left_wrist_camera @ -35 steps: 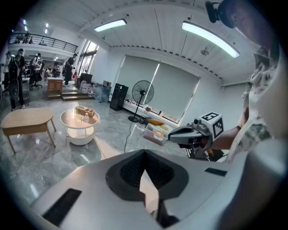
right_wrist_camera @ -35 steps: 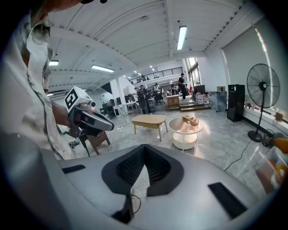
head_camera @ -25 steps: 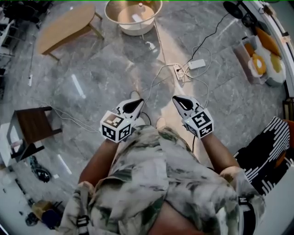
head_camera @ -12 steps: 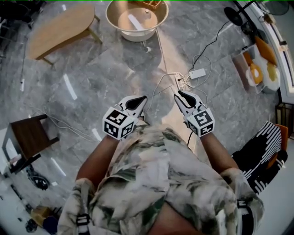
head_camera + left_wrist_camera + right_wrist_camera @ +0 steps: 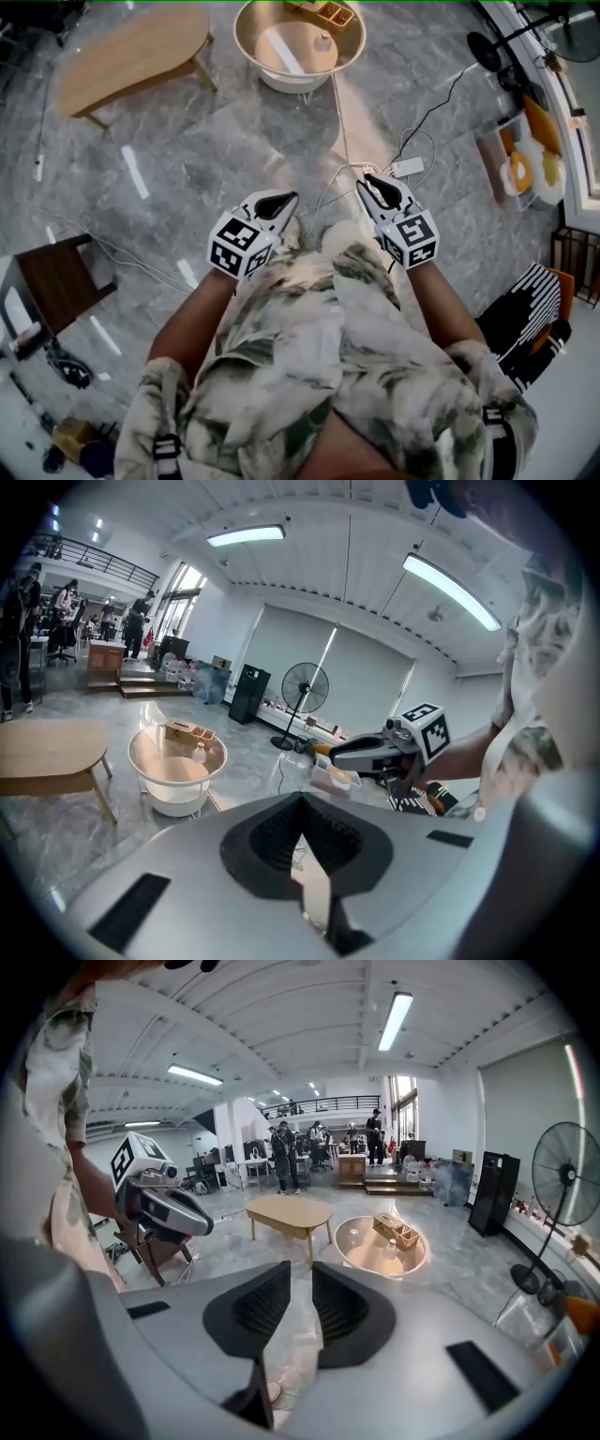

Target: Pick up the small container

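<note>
A round pale table (image 5: 242, 36) stands on the floor far ahead. On it are a small pale bottle-like container (image 5: 322, 43) and a wooden compartment box (image 5: 325, 13). The left gripper view shows the container (image 5: 199, 754) well ahead, and the right gripper view shows the container (image 5: 391, 1244) too. My left gripper (image 5: 286, 197) is held in front of the person's torso, jaws shut and empty (image 5: 302, 801). My right gripper (image 5: 370, 178) is beside it, jaws slightly apart with nothing between them (image 5: 302, 1269). Both are far from the table.
An oval wooden table (image 5: 131, 52) stands left of the round one. A dark stool (image 5: 56, 281) is at the left edge. A power strip with cables (image 5: 408, 167) lies on the grey floor just ahead, with a clear bin (image 5: 520, 164) and a fan (image 5: 487, 52) to the right.
The view has moved forward: the round table and its contents show more fully, and the stool has slid down. Both grippers keep their place in front of the torso.
</note>
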Demonstrator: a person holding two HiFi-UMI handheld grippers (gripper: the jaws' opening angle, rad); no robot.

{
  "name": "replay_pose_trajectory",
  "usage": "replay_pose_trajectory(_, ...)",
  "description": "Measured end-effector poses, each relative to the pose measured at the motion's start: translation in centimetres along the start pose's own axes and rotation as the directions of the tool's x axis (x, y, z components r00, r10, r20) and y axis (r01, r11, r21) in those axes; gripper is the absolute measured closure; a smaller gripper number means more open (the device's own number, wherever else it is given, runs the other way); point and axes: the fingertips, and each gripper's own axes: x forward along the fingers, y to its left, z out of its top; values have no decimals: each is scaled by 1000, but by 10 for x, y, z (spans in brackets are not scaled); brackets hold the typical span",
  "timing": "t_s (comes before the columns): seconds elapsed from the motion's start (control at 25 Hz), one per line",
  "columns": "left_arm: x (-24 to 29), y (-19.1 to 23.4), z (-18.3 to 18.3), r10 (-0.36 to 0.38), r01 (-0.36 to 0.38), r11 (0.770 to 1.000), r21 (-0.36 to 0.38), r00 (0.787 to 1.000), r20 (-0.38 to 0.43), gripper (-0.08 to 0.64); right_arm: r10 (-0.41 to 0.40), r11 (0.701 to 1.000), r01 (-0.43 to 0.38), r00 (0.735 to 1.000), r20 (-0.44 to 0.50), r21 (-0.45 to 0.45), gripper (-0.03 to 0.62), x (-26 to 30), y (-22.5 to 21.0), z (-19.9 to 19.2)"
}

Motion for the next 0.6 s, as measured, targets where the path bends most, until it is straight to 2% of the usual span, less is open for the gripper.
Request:
replay_pose_trajectory(0.36, 1, 61, 20, 65, -64, 997, -48, 998, 22, 538, 36, 999, -36, 999, 2, -25, 501, 72, -33, 38)
replay_pose_trajectory(0.6, 13, 106, 48, 125, -123, 991, -59, 992, 19, 538, 69, 997, -68, 997, 20, -25, 500, 122, -67, 62)
